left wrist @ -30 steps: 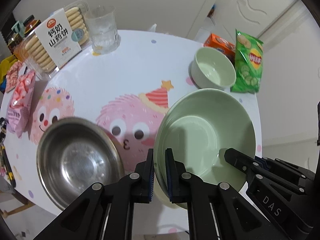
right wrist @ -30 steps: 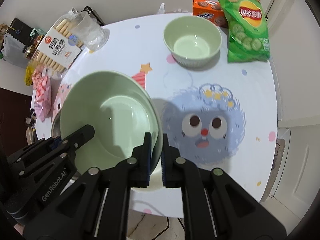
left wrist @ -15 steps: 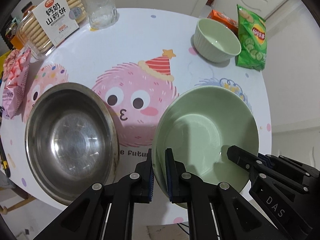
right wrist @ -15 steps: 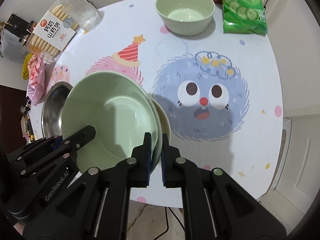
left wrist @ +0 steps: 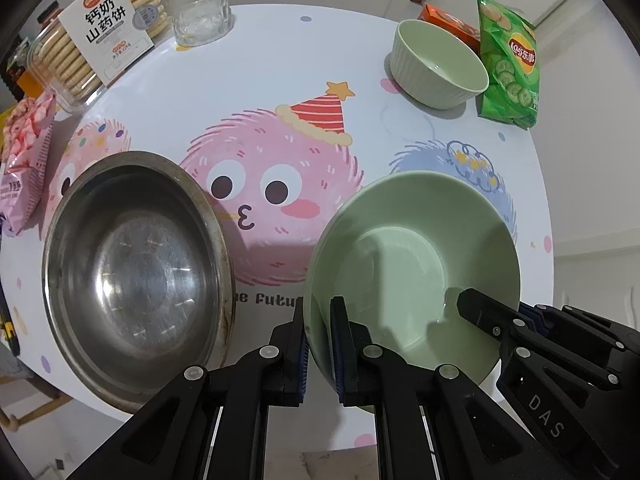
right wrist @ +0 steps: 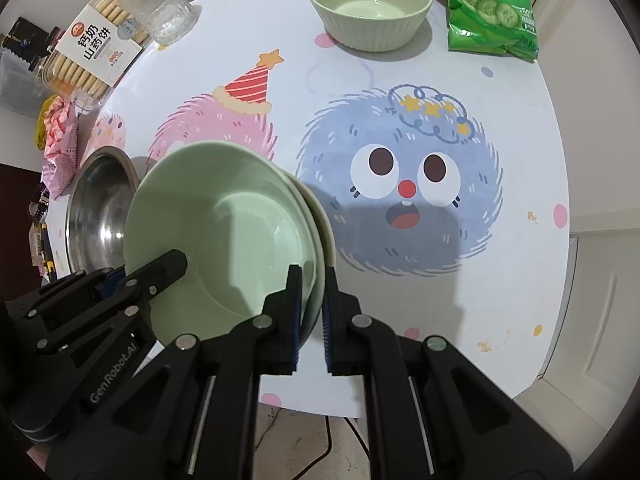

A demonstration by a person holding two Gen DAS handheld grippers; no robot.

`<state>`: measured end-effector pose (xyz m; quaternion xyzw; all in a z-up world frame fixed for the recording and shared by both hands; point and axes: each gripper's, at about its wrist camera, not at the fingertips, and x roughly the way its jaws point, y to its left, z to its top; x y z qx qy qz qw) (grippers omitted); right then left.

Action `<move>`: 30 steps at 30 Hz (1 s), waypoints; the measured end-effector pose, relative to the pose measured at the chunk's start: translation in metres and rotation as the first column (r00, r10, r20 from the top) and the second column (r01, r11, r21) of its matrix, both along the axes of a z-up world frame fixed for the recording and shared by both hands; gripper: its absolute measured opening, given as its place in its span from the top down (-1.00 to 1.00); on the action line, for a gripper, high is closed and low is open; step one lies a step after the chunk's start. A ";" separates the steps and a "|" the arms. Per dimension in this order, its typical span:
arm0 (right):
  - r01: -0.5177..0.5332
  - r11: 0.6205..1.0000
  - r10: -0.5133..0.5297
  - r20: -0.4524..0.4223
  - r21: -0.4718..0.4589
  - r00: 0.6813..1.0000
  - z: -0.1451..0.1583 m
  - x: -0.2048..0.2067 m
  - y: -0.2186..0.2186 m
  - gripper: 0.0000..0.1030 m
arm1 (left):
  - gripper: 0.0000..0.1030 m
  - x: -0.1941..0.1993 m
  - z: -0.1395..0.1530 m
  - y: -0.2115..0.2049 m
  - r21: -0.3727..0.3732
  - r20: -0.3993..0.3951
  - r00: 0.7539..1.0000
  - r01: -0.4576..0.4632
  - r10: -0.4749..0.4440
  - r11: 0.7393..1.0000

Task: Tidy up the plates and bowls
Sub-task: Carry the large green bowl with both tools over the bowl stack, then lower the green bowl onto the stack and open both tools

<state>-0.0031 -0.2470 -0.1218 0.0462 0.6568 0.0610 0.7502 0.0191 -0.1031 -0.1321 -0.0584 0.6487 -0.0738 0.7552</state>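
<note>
Both grippers hold one large light-green bowl (left wrist: 412, 264) by opposite rims, above the near part of the table. My left gripper (left wrist: 319, 344) is shut on its left rim. My right gripper (right wrist: 311, 316) is shut on its right rim; the bowl shows in the right wrist view (right wrist: 224, 232) with a second pale rim (right wrist: 320, 216) just under it. A steel bowl (left wrist: 132, 272) sits on the table to the left. A small ribbed green bowl (left wrist: 438, 66) stands at the far right.
Round white table (left wrist: 260, 80) with cartoon monsters. Biscuit box (left wrist: 96, 40), glass (left wrist: 198, 8) and pink snack bag (left wrist: 24, 160) at the far left. Green chip bag (left wrist: 508, 64) and orange box (left wrist: 444, 20) at the far right. The table's front edge is close below the grippers.
Both grippers have carried the green bowl back toward the near edge and lower; the steel bowl and far bowl stayed put.
</note>
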 end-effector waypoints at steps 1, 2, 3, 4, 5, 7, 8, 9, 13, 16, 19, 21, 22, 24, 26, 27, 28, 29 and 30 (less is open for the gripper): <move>-0.001 1.000 0.001 0.000 -0.002 1.000 -0.001 0.000 0.000 0.79 | 0.82 0.000 0.000 -0.001 0.005 0.003 1.000 0.002 -0.002 1.000; -0.001 1.000 0.001 -0.001 -0.002 1.000 -0.001 0.000 -0.001 0.79 | 0.82 0.000 0.000 -0.001 0.009 0.006 1.000 0.004 -0.004 1.000; 0.001 1.000 -0.001 -0.003 -0.002 1.000 -0.002 0.000 -0.001 0.78 | 0.82 -0.001 0.000 -0.002 0.012 0.008 1.000 0.004 -0.004 1.000; 0.001 1.000 -0.001 -0.003 -0.003 1.000 -0.002 -0.001 -0.001 0.78 | 0.82 -0.001 0.000 -0.001 0.012 0.009 1.000 0.001 -0.001 1.000; -0.001 1.000 0.001 -0.002 -0.004 1.000 -0.002 -0.001 -0.001 0.77 | 0.82 -0.001 -0.001 0.000 0.011 0.004 1.000 -0.005 0.005 1.000; -0.006 1.000 0.005 0.000 -0.006 1.000 -0.002 -0.001 0.000 0.76 | 0.82 -0.002 -0.002 -0.001 0.012 0.003 1.000 -0.010 0.010 1.000; -0.008 1.000 0.008 0.000 -0.008 1.000 -0.002 -0.001 0.000 0.76 | 0.82 -0.002 -0.002 -0.001 0.017 0.004 1.000 -0.008 0.008 1.000; -0.012 1.000 0.012 0.001 -0.010 1.000 -0.002 -0.001 0.001 0.76 | 0.81 -0.002 -0.002 -0.002 0.020 0.005 1.000 -0.008 0.007 1.000; -0.021 1.000 0.021 -0.001 -0.007 1.000 -0.002 0.000 0.000 0.76 | 0.81 -0.002 -0.003 -0.003 0.027 0.001 1.000 -0.014 0.014 1.000; -0.026 1.000 0.026 -0.001 -0.005 1.000 -0.002 -0.001 0.001 0.72 | 0.75 -0.003 -0.003 -0.004 0.026 -0.004 1.000 -0.015 0.015 1.000; -0.029 1.000 0.029 0.008 -0.001 1.000 0.000 -0.002 0.000 0.69 | 0.64 -0.004 -0.001 -0.006 0.025 0.003 1.000 -0.007 0.007 1.000; -0.021 1.000 0.021 0.011 0.010 1.000 0.001 -0.003 -0.002 0.59 | 0.50 -0.005 0.002 -0.006 0.032 0.014 1.000 -0.007 0.007 0.999; -0.017 1.000 0.017 0.014 0.015 1.000 0.002 -0.004 -0.004 0.53 | 0.44 -0.005 0.003 -0.006 0.032 0.016 1.000 -0.009 0.009 0.999; -0.008 0.999 0.007 0.024 0.031 1.000 0.006 -0.006 -0.008 0.25 | 0.19 -0.005 0.008 -0.005 0.020 0.023 1.000 -0.017 0.016 1.000; 0.002 0.998 -0.004 0.037 0.058 0.999 0.010 -0.007 -0.014 0.15 | 0.01 -0.005 0.014 -0.003 0.019 0.048 0.999 -0.026 0.025 0.999; 0.009 0.998 -0.012 0.043 0.067 0.999 0.013 -0.007 -0.018 0.03 | -0.13 -0.004 0.018 -0.002 0.017 0.059 0.998 -0.029 0.028 0.999; 0.023 0.997 -0.026 0.051 0.071 0.998 0.016 -0.007 -0.024 -0.04 | -0.19 -0.004 0.021 -0.001 0.017 0.073 0.997 -0.036 0.035 0.999; 0.040 0.996 -0.045 0.061 0.078 0.997 0.019 -0.007 -0.030 -0.16 | -0.30 -0.004 0.024 0.000 0.016 0.080 0.996 -0.041 0.039 0.999; 0.056 0.995 -0.062 0.070 0.088 0.996 0.022 -0.007 -0.036 -0.21 | -0.40 -0.003 0.026 0.000 0.012 0.085 0.995 -0.044 0.043 0.999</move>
